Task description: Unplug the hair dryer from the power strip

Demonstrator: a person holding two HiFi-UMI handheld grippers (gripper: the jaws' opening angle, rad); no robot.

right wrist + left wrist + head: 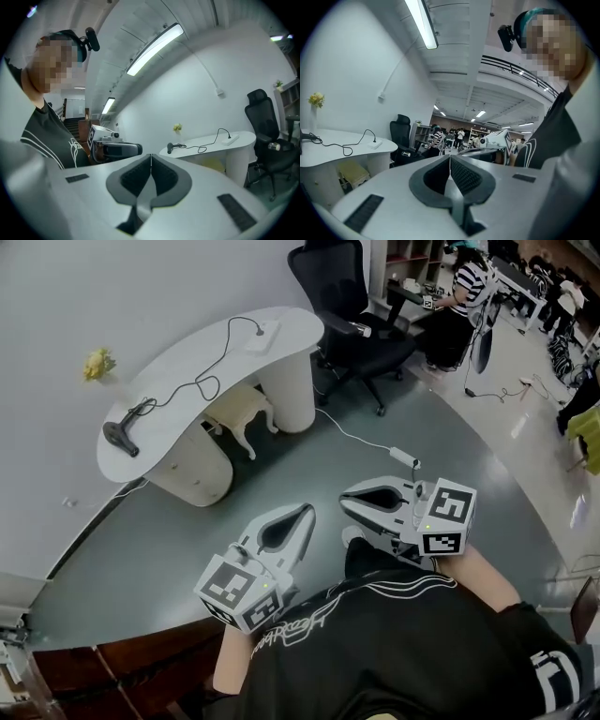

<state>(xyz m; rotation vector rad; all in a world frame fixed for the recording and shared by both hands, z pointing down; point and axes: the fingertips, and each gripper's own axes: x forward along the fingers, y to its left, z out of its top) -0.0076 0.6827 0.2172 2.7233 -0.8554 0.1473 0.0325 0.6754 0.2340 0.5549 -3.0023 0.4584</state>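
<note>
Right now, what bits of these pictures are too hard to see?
- Plug at the power strip: too small in every view to tell how it sits.
- Hair dryer switch: too small, head view.
- Under the desk: hidden by its top, head view.
- White floor cable: one end passes behind the desk leg, head view.

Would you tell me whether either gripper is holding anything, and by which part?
Nothing is held: the left gripper and the right gripper are both shut on nothing.

No word or number can be read anywhere. The white script print (pixel 286 626) on the black shirt (pixel 394 652), directly behind the left gripper (pixel 302 512), is too blurred to read.
</note>
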